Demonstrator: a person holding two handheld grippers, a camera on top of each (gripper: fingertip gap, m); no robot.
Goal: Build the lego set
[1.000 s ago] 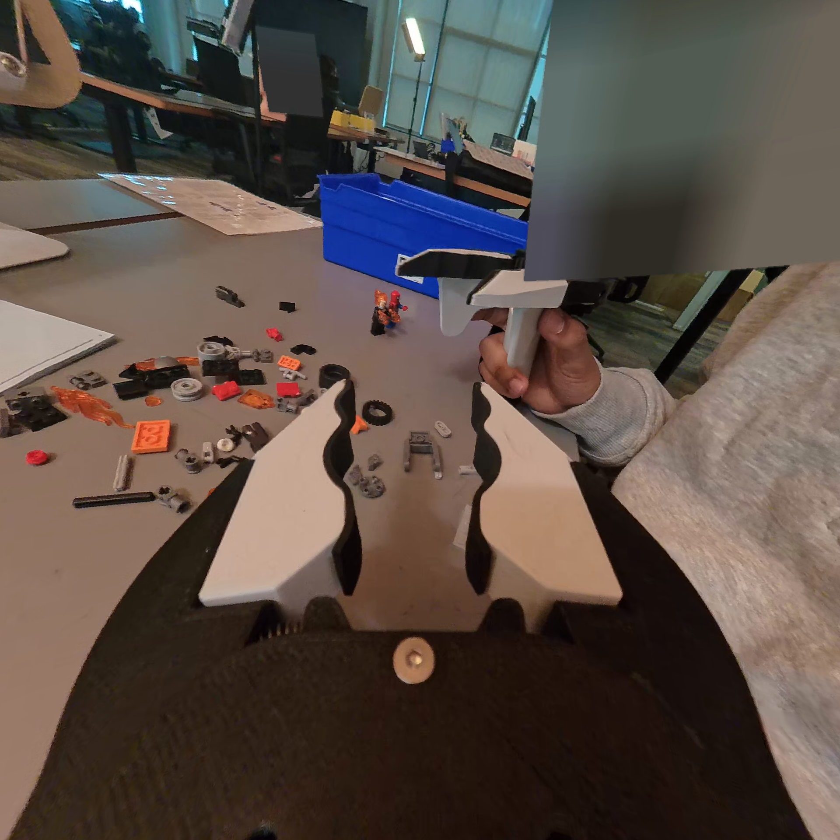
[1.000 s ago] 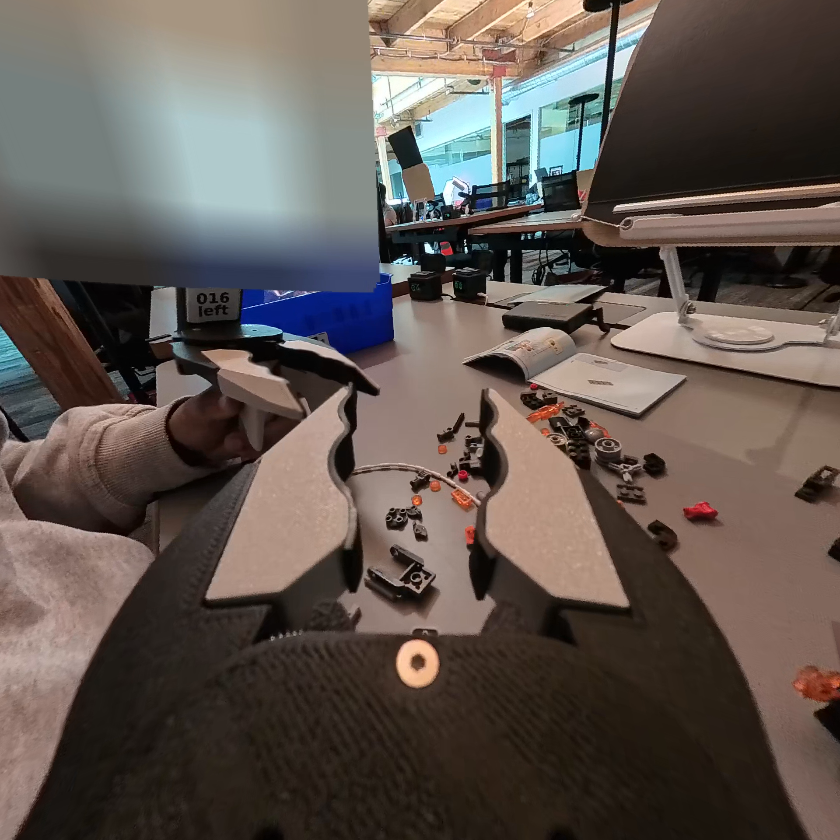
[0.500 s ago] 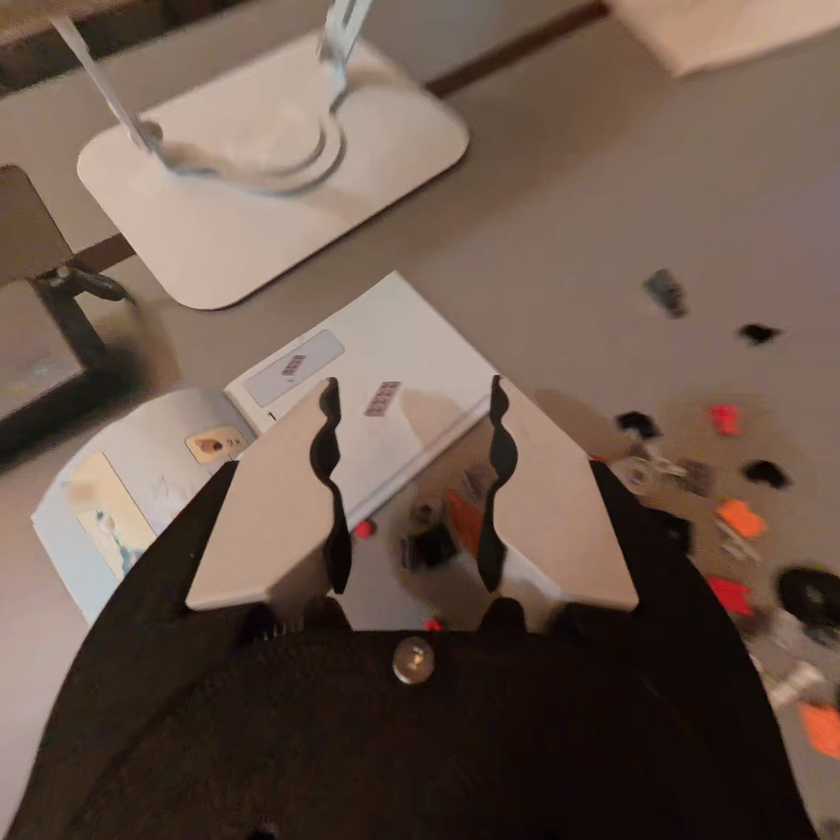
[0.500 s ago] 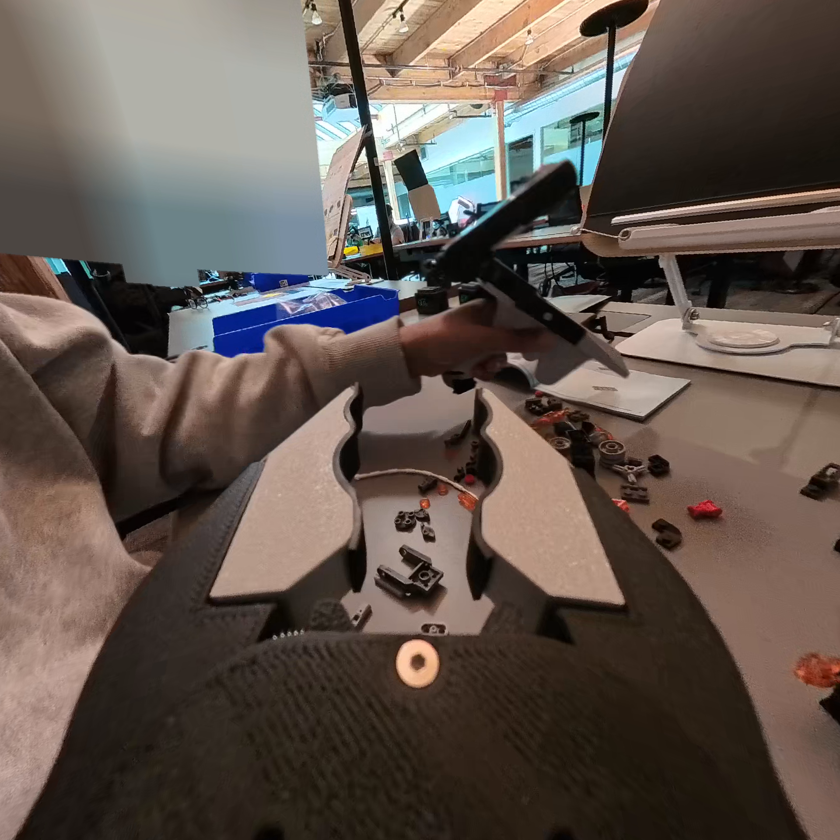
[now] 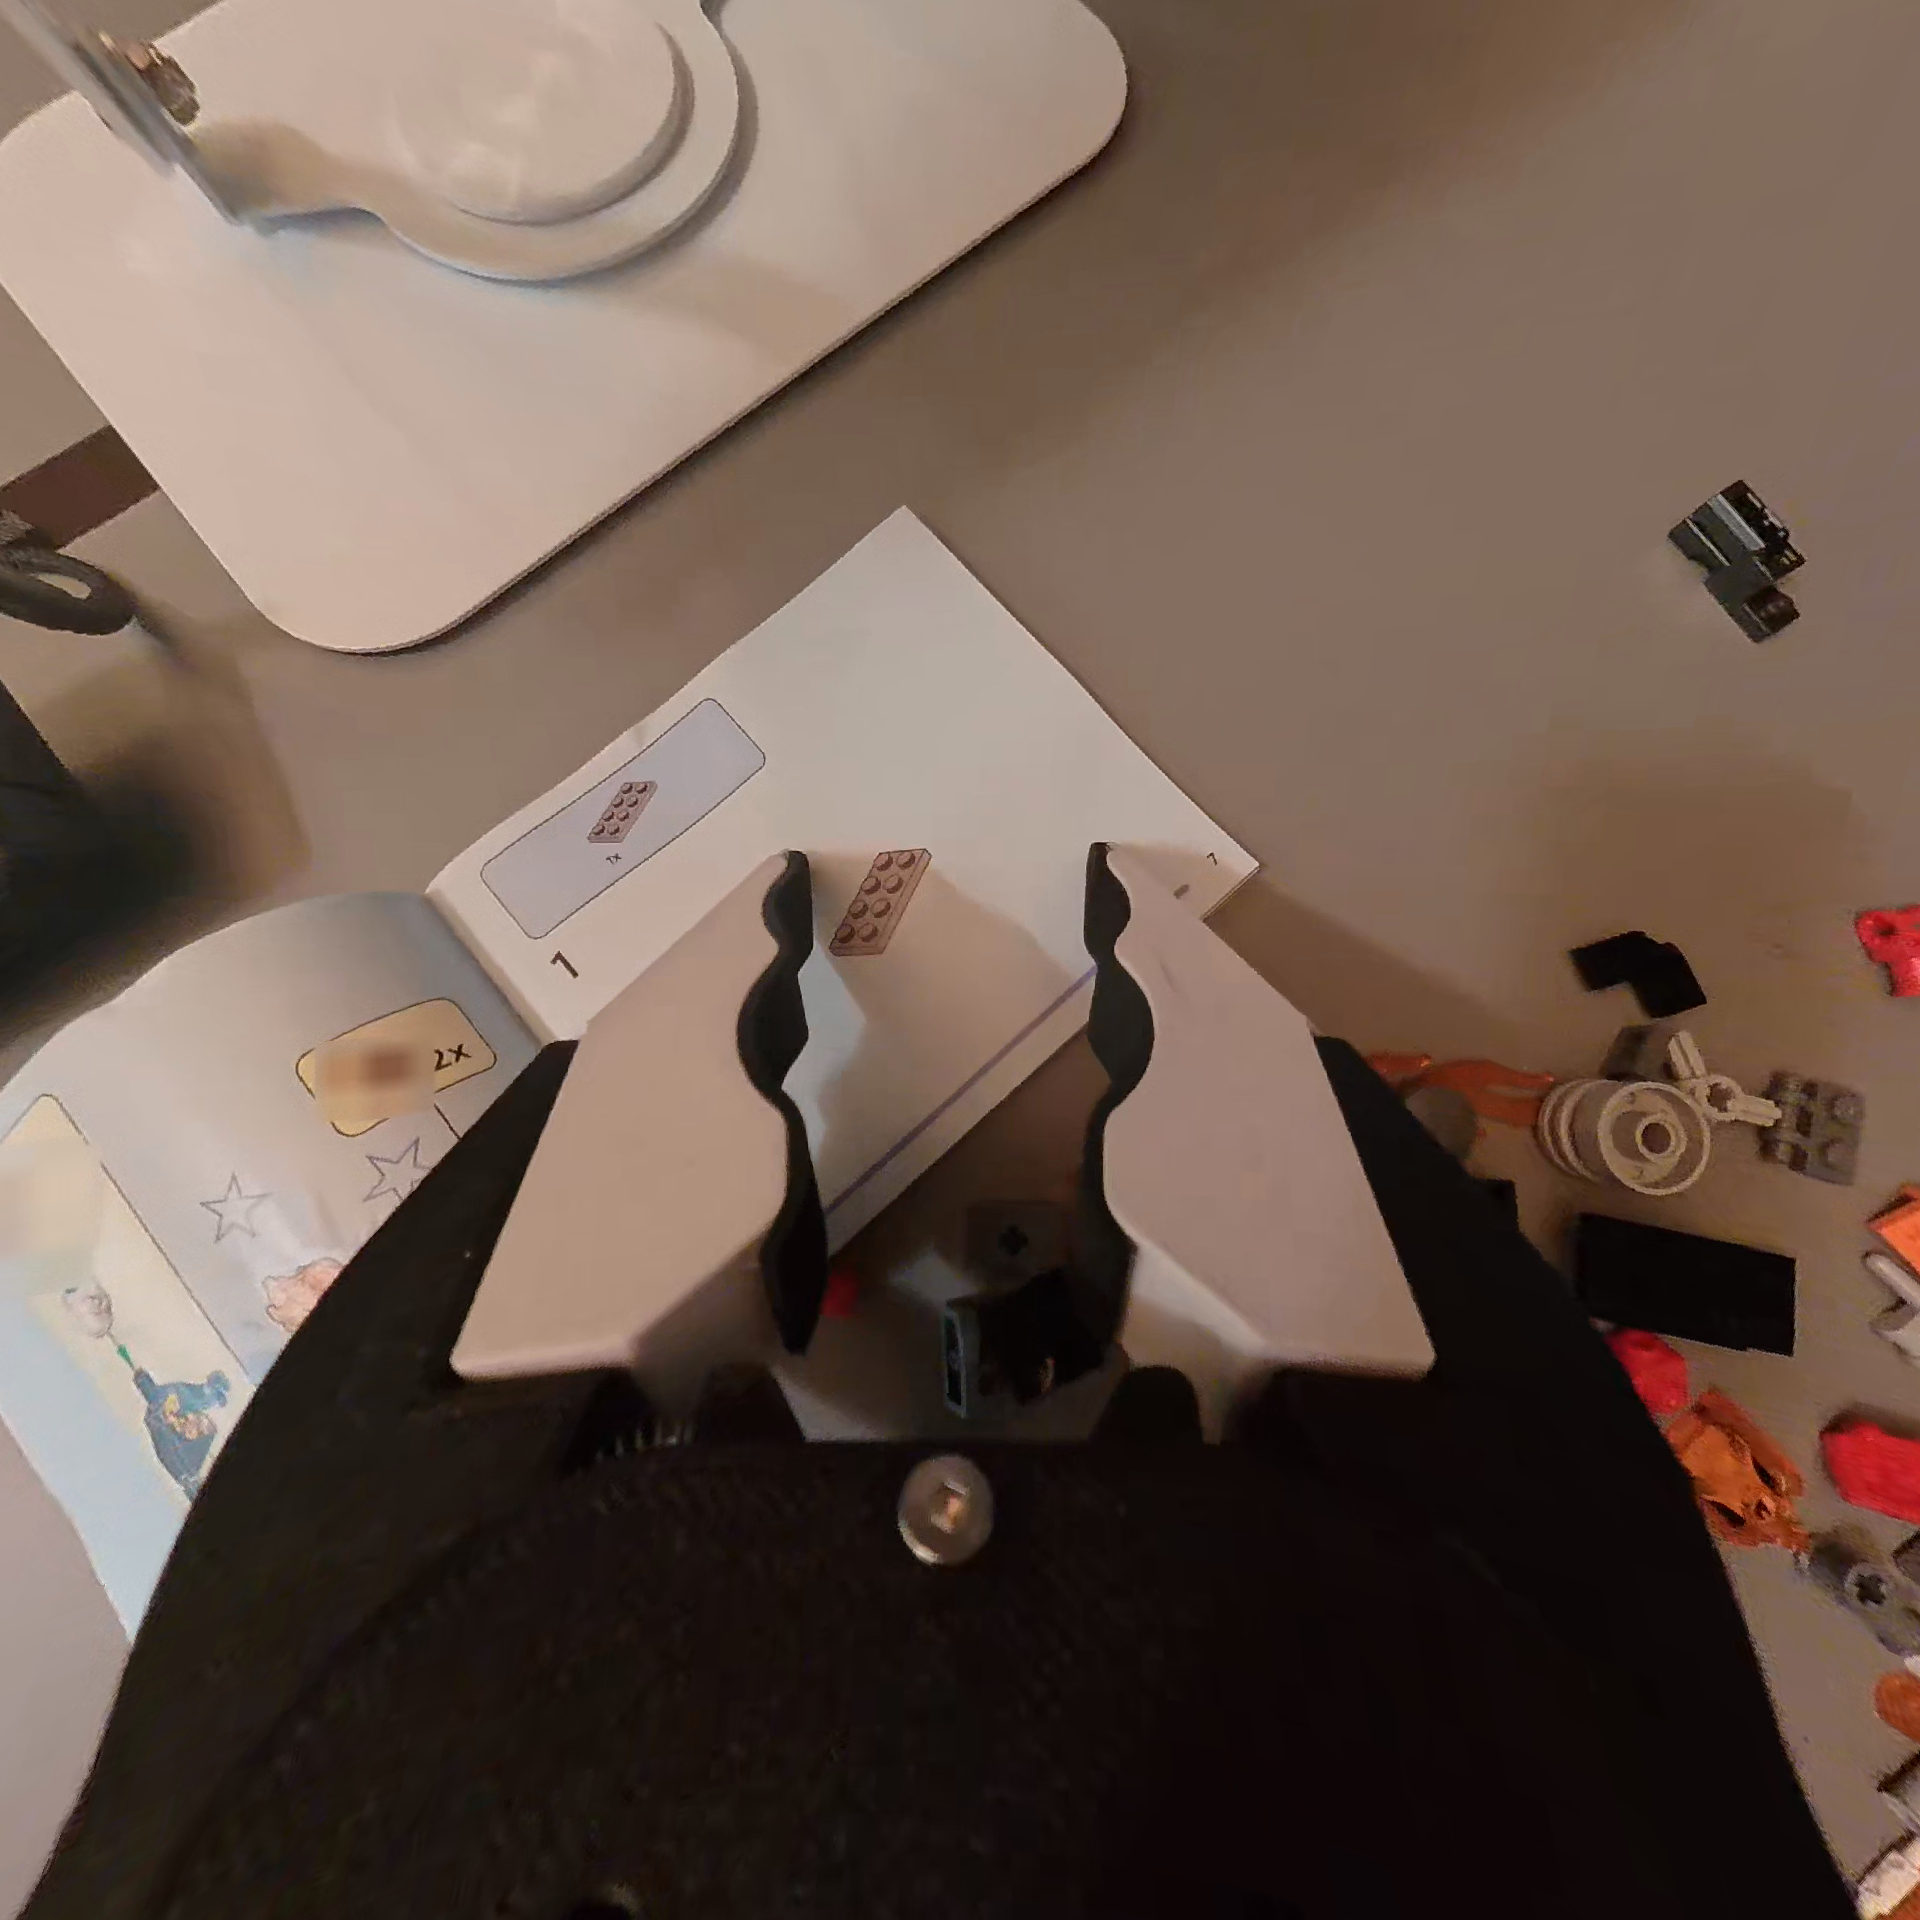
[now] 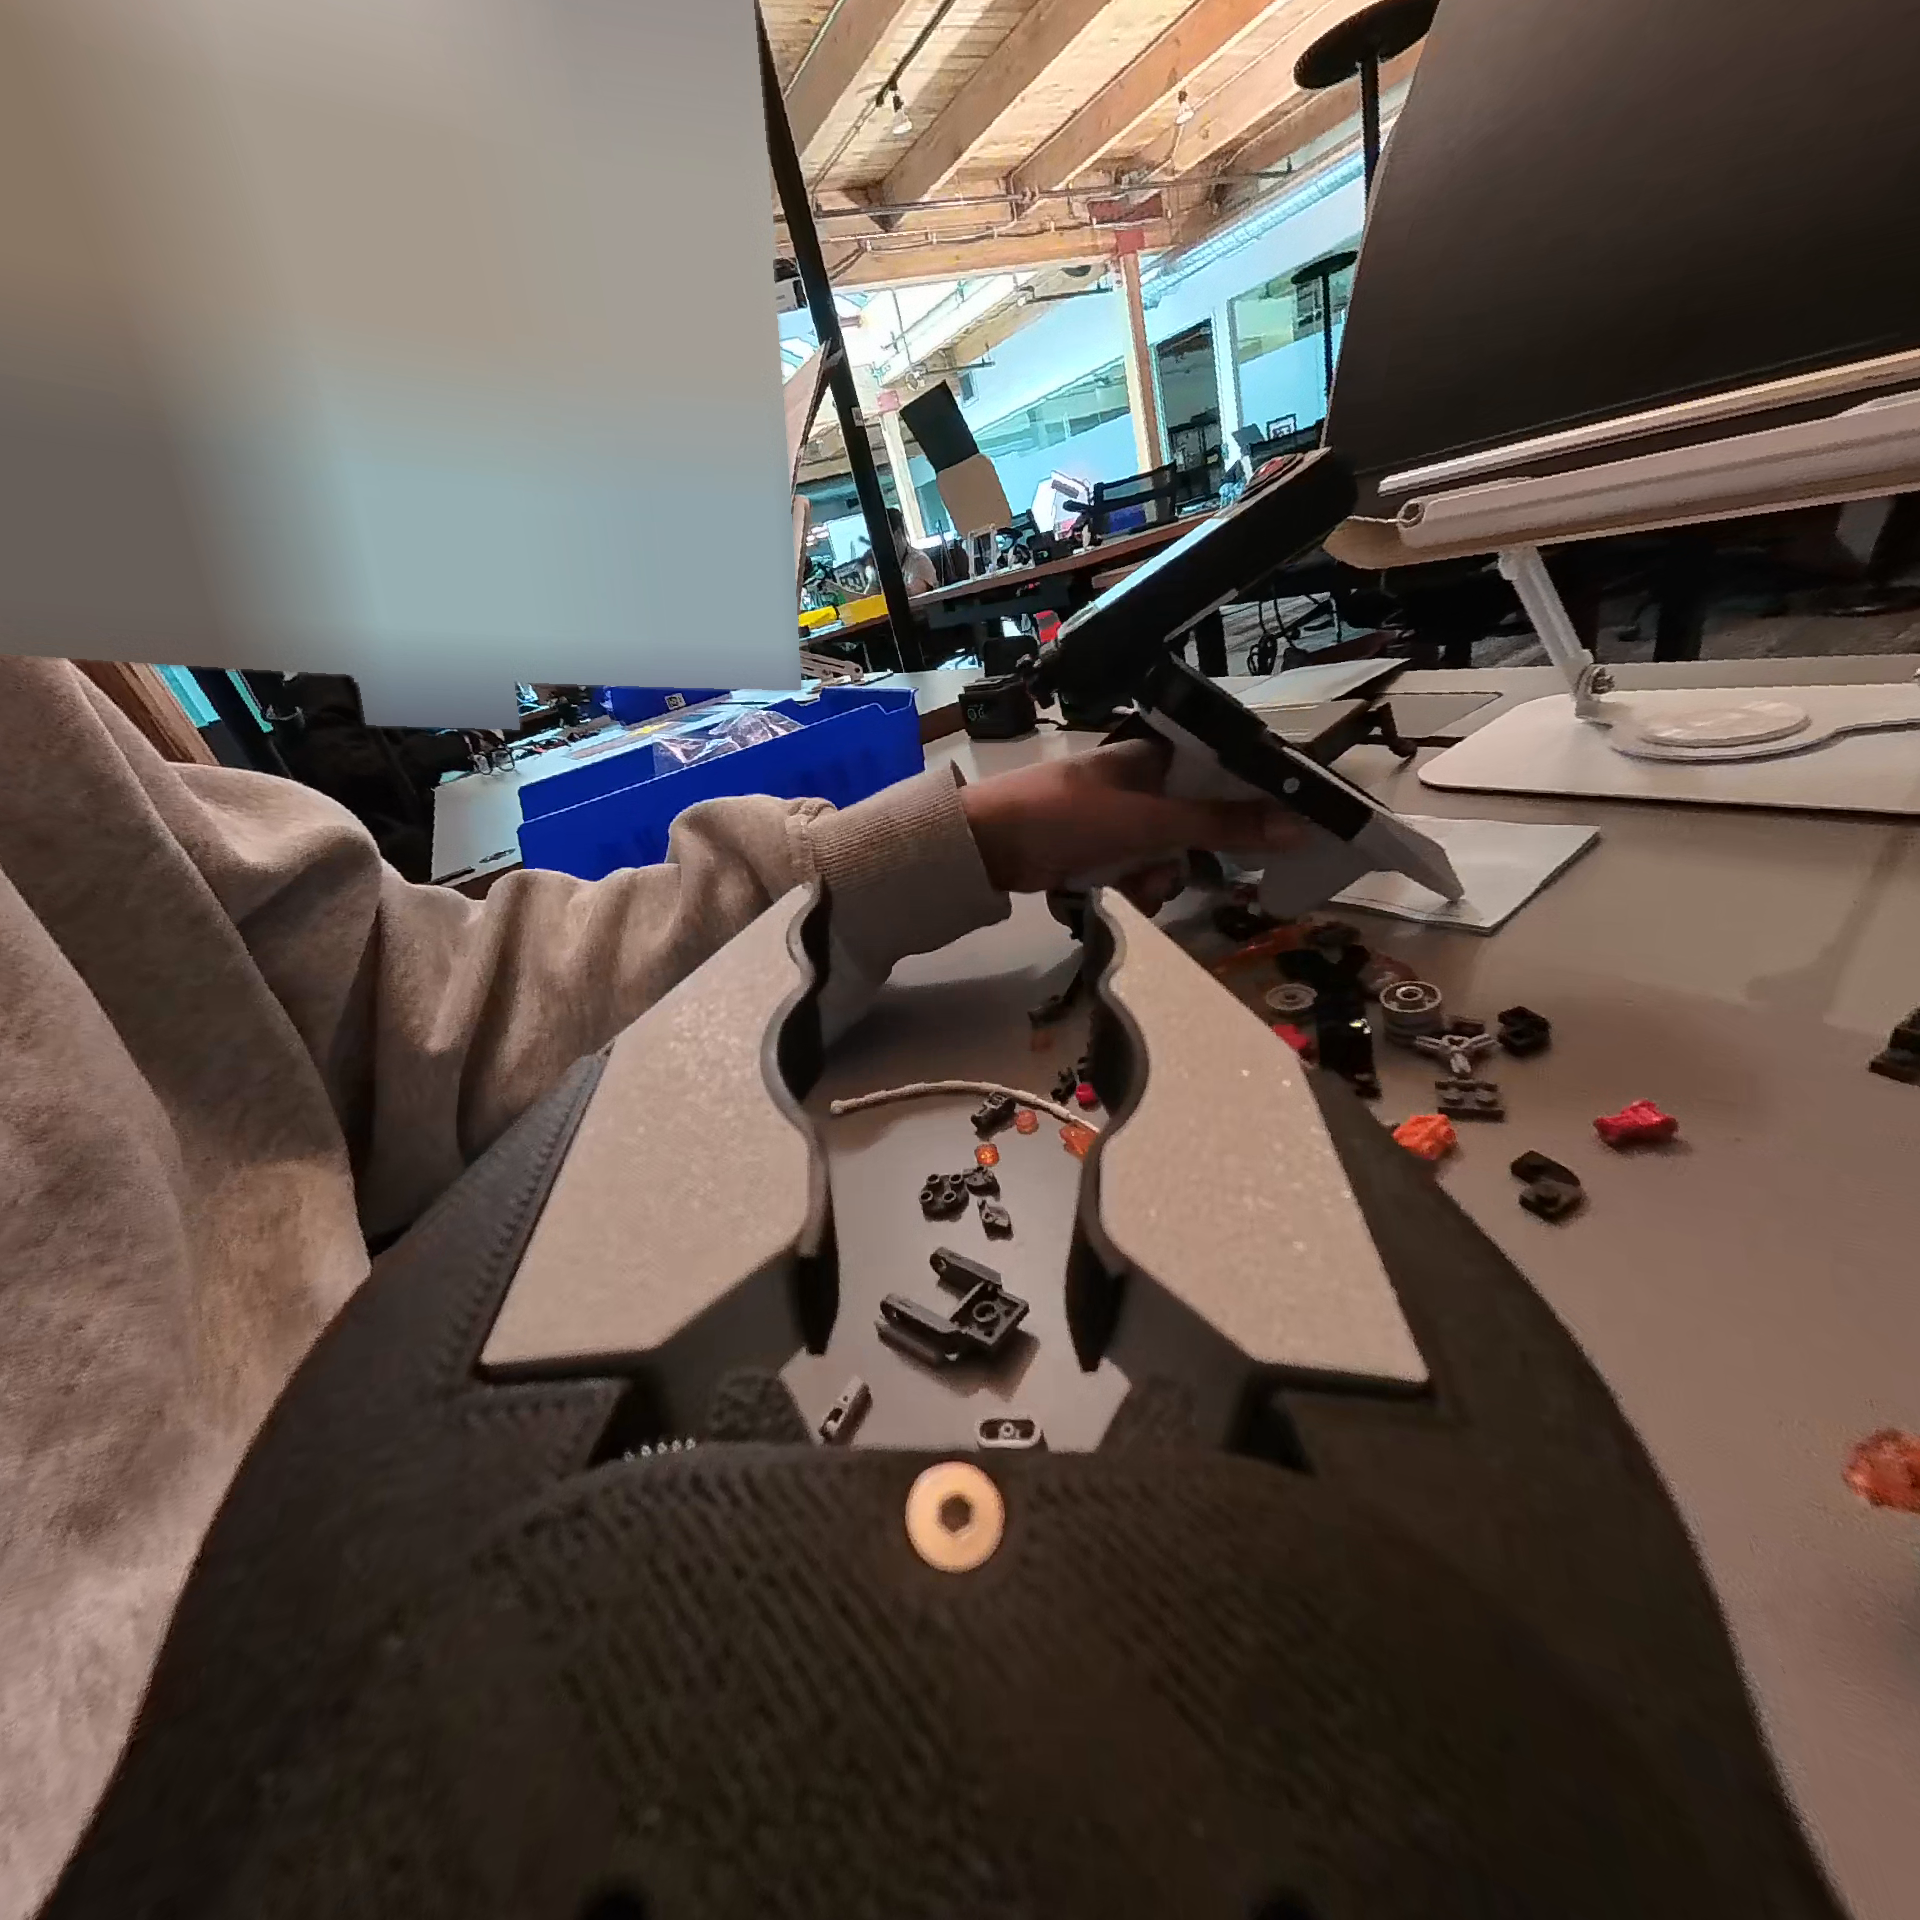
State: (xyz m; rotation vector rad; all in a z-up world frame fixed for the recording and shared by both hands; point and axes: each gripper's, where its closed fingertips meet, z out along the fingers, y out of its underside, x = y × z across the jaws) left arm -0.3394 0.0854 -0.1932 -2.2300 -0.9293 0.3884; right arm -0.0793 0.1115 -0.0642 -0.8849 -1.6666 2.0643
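Observation:
My left gripper is open and empty, pointing down over the open instruction booklet on the grey table. Dark grey and black bricks lie on the table between the finger bases. Loose pieces lie to the right: a grey wheel hub, a black block, red and orange bits. My right gripper is open and empty, low over the table, above a black bracket piece and a white string. The left gripper also shows in the right wrist view, its tips touching the booklet.
A white monitor stand base sits beyond the booklet, also in the right wrist view. A lone dark piece lies far right. A blue bin stands at the back. The person's grey sleeve crosses in front of my right gripper. About 30 centimeters separates my left fingertips from my right. From the left gripper's tips to the black block is close to 11 centimeters.
My left gripper swung from near the table edge over to the booklet and tilted down onto it. The right gripper barely moved and stayed open.

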